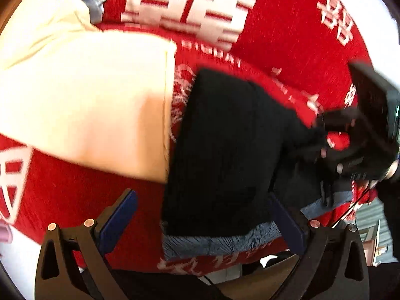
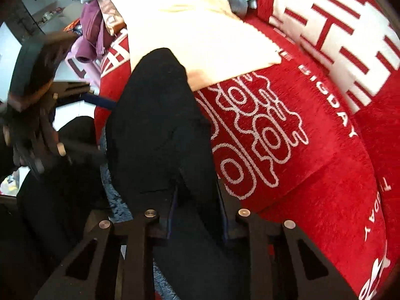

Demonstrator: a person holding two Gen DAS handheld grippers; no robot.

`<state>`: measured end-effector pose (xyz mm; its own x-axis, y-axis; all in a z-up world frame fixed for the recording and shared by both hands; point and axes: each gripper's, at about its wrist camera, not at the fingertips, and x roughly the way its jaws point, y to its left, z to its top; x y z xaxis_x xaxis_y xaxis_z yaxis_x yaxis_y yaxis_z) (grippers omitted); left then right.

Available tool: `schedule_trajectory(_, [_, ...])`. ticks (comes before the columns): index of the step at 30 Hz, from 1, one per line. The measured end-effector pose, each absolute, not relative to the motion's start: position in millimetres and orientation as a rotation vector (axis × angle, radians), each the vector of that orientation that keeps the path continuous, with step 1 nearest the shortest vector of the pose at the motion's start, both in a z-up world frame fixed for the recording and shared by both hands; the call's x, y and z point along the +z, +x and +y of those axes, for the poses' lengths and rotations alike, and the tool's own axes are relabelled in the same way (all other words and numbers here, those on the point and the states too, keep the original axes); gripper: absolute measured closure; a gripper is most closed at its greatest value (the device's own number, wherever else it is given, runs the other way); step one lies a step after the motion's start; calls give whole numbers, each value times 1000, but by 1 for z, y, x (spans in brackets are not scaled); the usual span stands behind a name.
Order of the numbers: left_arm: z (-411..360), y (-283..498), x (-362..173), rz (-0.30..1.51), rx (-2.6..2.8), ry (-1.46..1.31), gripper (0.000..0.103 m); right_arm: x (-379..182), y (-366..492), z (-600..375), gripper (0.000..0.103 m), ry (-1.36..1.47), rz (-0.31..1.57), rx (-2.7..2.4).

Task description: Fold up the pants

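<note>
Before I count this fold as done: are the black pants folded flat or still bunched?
Still bunched: the black pants rise in a hump off the red blanket, pinched by the right gripper.

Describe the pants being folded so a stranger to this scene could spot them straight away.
Start from the red plush blanket with white lettering that covers the surface. On it, beside a pale cream folded cloth, lies the plain black fabric pants, with the right gripper closed on them. They are the only dark, unprinted garment there.
</note>
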<state>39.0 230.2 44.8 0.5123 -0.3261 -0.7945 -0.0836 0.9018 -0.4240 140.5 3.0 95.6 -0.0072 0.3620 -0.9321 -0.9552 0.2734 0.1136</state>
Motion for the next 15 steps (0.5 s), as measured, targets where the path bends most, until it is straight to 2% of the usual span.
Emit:
schedule_trajectory(5, [246,48,45,1019,-224,-419,0,105,128,-10,73,-647,1052,1175])
schedule_trajectory(10, [213,69,37,1052,-322,-336,0,100,127,-7,73,-620,1048,1158])
schedule_trajectory(15, [183,91,16,1157,-389,-342,0,95,132,2,73,-656,1064,1145])
